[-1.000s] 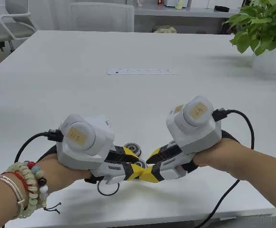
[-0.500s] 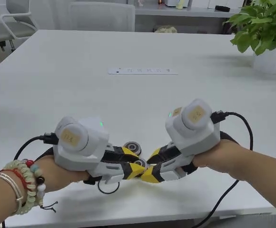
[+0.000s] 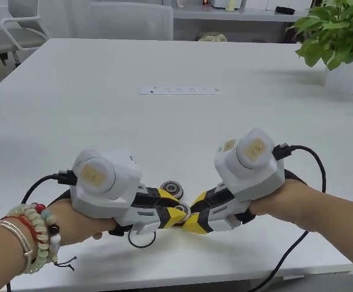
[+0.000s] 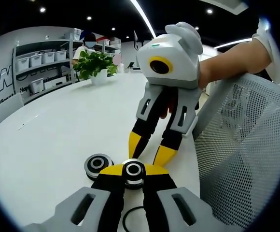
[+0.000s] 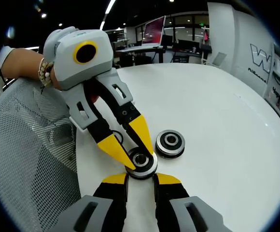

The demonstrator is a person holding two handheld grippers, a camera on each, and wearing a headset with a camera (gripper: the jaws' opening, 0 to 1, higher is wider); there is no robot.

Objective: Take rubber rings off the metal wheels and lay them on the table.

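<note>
A broad white table (image 3: 176, 67) carries a white power strip (image 3: 179, 90) near its middle and a leafy plant in a white pot (image 3: 335, 30) at its far right. Beyond the far edge stand a white chair (image 3: 131, 21) and an office chair (image 3: 6, 39). In the left gripper view, shelving with storage bins (image 4: 36, 60) lines a wall under round ceiling spotlights (image 4: 42, 9), and a grey mesh chair back (image 4: 241, 145) stands beside the table. Across the room sit what may be monitors (image 5: 154, 29).
</note>
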